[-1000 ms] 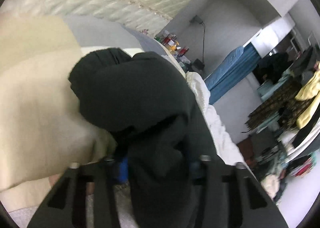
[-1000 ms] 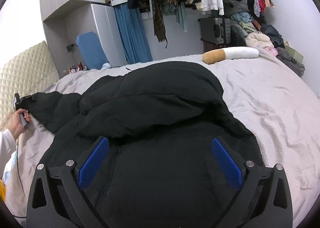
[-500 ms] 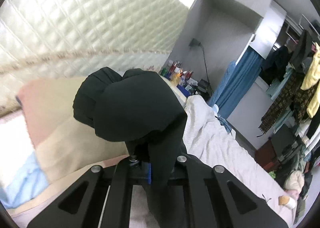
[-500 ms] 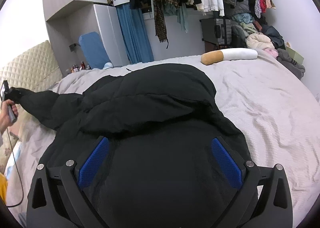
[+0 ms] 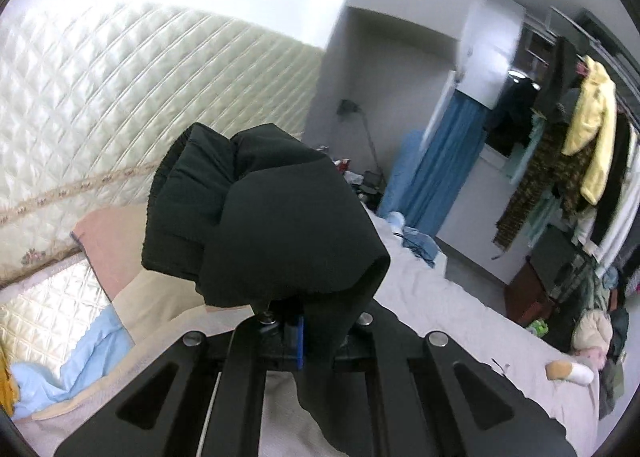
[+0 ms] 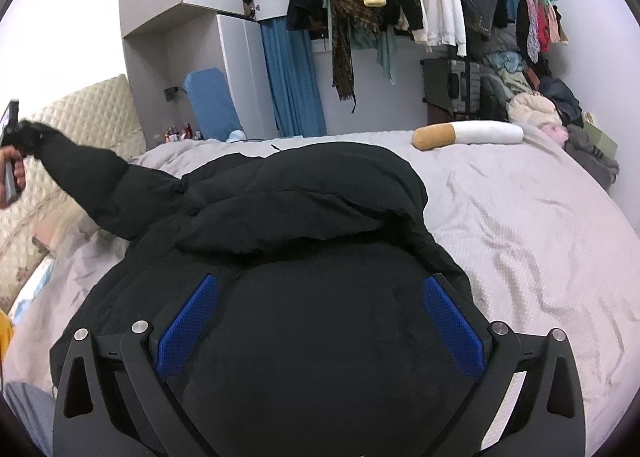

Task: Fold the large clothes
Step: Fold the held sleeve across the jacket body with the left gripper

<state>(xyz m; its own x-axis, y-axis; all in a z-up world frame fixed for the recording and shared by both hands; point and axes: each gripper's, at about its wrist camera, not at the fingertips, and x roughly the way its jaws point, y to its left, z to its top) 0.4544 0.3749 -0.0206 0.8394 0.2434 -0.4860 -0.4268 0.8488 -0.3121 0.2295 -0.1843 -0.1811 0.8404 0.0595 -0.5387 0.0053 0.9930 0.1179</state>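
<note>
The left gripper (image 5: pixel 316 327) has clamped down on the cuff of the big black padded jacket (image 6: pixel 304 265), jaws pinched tight on the fabric where a second ago they stood wide around it. And up it goes: the cuff bunches in a dark knot just ahead of the fingers, with the cream quilted headboard (image 5: pixel 120 129) now filling the view behind it instead of the pale pillows. From the right wrist view the change is plain: the jacket's sleeve (image 6: pixel 108 193), which lay slack on the grey bedspread (image 6: pixel 520 225), is now pulled out straight and lifted off the bed, far off to the left of the right gripper (image 6: pixel 320 317), held in the person's hand (image 6: pixel 14 173) up near the headboard.

The right gripper hovers low over the jacket's body, blue pads spread wide with black fabric bulging between them; they look clear of the cloth, gripping nothing. The jacket's body lies directly below and ahead of it, hood rolled over in the middle of the bed.

What it means: the sleeve is secured and taut, so it looks ready to be swung in across the jacket's body for the first fold. The right side looks set to pin or steady the body meanwhile.
</note>
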